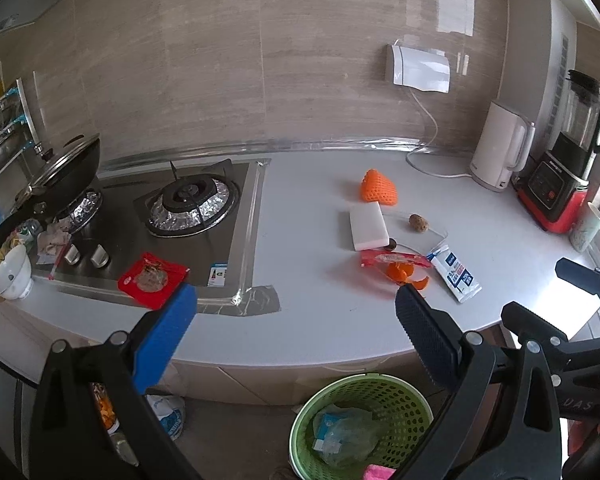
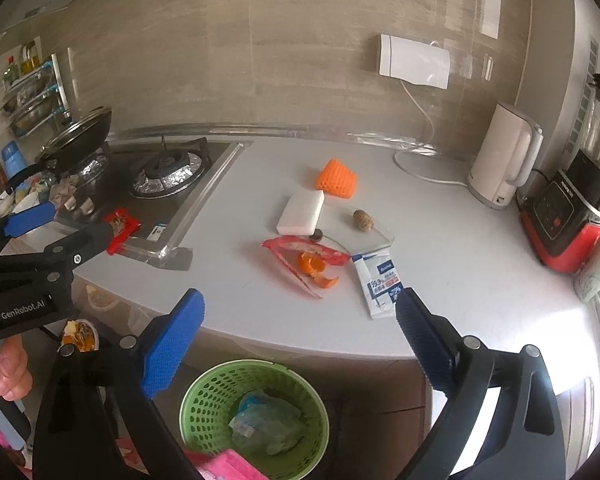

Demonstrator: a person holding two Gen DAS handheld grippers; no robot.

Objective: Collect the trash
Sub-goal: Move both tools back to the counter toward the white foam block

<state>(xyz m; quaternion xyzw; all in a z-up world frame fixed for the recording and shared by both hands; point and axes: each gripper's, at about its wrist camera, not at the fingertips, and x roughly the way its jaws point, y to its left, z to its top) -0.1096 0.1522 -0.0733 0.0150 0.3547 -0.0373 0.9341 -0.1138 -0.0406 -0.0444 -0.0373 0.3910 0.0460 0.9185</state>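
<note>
My left gripper (image 1: 296, 292) is open and empty above the counter's front edge. My right gripper (image 2: 300, 296) is also open and empty, held over the green basket (image 2: 220, 376). The basket (image 1: 364, 384) stands on the floor and holds a plastic bag and something pink. On the white counter lie a red wrapper (image 2: 300, 246), orange peel (image 2: 312, 264), a wipe packet (image 2: 380, 284), an orange foam net (image 2: 338, 180), a white block (image 2: 302, 212) and a brown lump (image 2: 360, 218). A red packet (image 1: 152, 280) sits on the stove's corner.
The gas stove (image 1: 192, 200) fills the left, with a lidded wok (image 1: 60, 172) on the far burner. A white kettle (image 1: 500, 148), a red blender (image 1: 560, 184) and a cup (image 1: 588, 228) stand at the right. Bowls (image 1: 14, 272) crowd the left edge.
</note>
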